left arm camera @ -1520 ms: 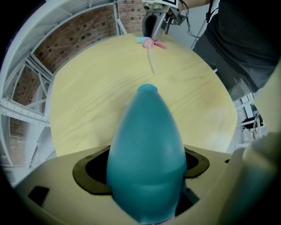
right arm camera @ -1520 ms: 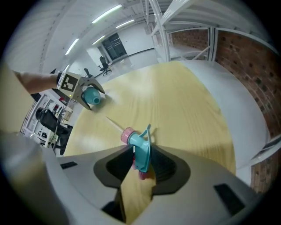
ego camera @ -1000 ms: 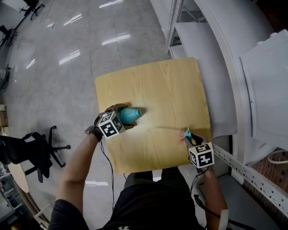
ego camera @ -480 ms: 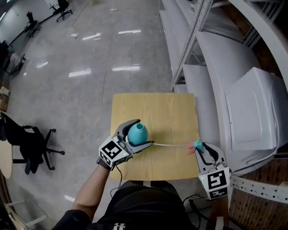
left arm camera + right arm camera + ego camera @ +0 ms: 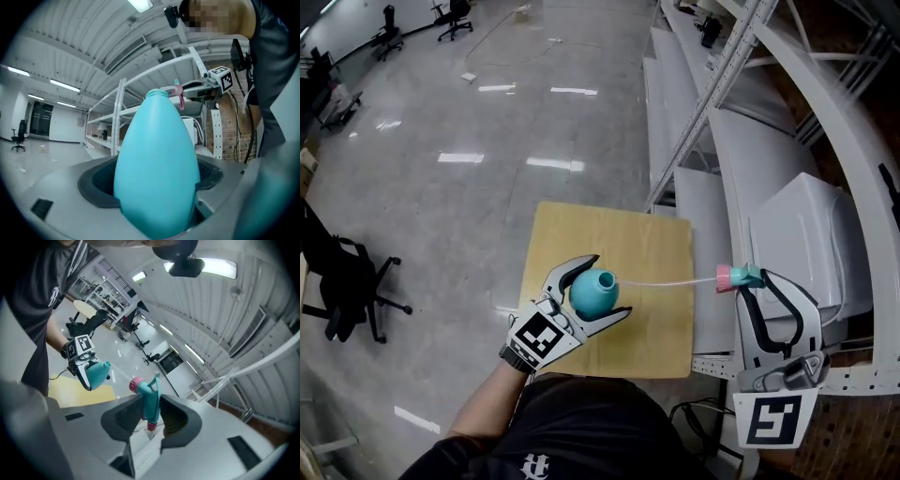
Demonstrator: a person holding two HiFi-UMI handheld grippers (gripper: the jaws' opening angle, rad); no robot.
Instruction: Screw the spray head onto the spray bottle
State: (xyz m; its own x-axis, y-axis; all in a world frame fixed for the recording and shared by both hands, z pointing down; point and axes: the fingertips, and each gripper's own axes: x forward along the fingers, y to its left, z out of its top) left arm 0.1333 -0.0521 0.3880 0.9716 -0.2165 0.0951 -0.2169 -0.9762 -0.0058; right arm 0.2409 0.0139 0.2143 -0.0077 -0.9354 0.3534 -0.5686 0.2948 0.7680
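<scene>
The teal spray bottle [image 5: 592,292] is held above the wooden table [image 5: 652,239], its open neck pointing right. My left gripper [image 5: 607,286] is shut on its body. In the left gripper view the bottle [image 5: 157,164] fills the space between the pads. At the right, my right gripper [image 5: 753,281] is shut on the teal spray head [image 5: 739,277], whose pink collar faces the bottle. A clear dip tube [image 5: 666,283] reaches from the head towards the bottle's neck. The right gripper view shows the spray head [image 5: 149,397] clamped between the pads and the bottle [image 5: 97,373] beyond.
Metal shelving racks [image 5: 722,84] run along the right side, with a white box [image 5: 811,244] on a shelf close to my right gripper. A black office chair [image 5: 347,281] stands on the shiny floor at the left.
Both grippers have risen off the table, one with the bottle and one with the spray head. The bottle has swung from lying flat to neck-right. The spray head's tube now hangs in the air.
</scene>
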